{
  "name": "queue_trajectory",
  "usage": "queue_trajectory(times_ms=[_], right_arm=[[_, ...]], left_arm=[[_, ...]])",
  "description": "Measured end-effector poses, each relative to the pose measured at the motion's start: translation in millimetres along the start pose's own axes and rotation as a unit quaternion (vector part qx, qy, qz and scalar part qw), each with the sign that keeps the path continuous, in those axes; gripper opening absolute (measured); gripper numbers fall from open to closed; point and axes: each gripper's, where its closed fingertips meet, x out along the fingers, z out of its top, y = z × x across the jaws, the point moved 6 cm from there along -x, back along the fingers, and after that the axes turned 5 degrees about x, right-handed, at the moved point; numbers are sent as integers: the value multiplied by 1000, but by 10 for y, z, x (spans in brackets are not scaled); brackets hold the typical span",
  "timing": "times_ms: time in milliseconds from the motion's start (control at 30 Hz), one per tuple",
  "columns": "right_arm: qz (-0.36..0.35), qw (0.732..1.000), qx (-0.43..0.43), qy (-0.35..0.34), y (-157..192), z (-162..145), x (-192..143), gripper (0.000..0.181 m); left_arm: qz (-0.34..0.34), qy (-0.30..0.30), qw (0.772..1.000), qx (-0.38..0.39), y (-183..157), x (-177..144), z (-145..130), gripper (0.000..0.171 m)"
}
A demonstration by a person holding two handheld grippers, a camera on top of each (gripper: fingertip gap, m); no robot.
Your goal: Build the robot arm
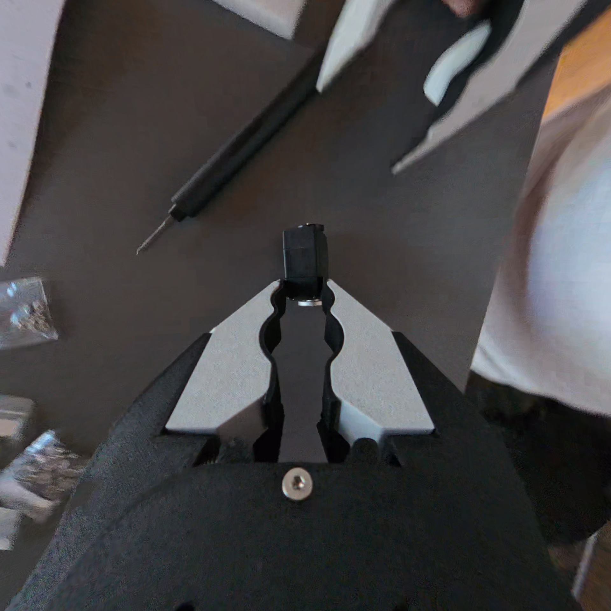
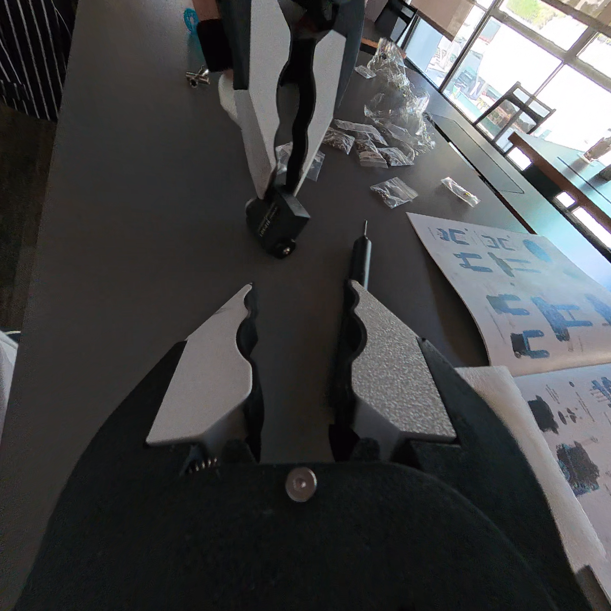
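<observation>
Left gripper point(image 1: 303, 285) is pinching a small black block point(image 1: 304, 254) at its tips, screwdriver point(image 1: 231, 155) lying at its 11 o'clock. Right gripper point(image 2: 299, 287) is hanging open, screwdriver touching its 1 o'clock finger on the dark table point(image 2: 132, 198).

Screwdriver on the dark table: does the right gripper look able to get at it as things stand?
Probably yes. The right gripper is open, and the black screwdriver lies free on the table just past its right-hand fingertip. The left gripper, shut on a small black block, sits off to the side, not across the path.
</observation>
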Motion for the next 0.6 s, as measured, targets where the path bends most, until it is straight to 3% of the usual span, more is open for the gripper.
queue_trajectory(times_ms=[167,400,600], right_arm=[[-11,999,25,-37,-100,6,-134,48],[-10,1000,-13,-21,-23,-10,-102,46],[-10,999,-53,2,55,-38,-55,45]], left_arm=[[-3,43,997,69,45,12,69,20],[71,56,985,145,-108,58,100,20],[86,45,989,108,-140,96,60,22]])
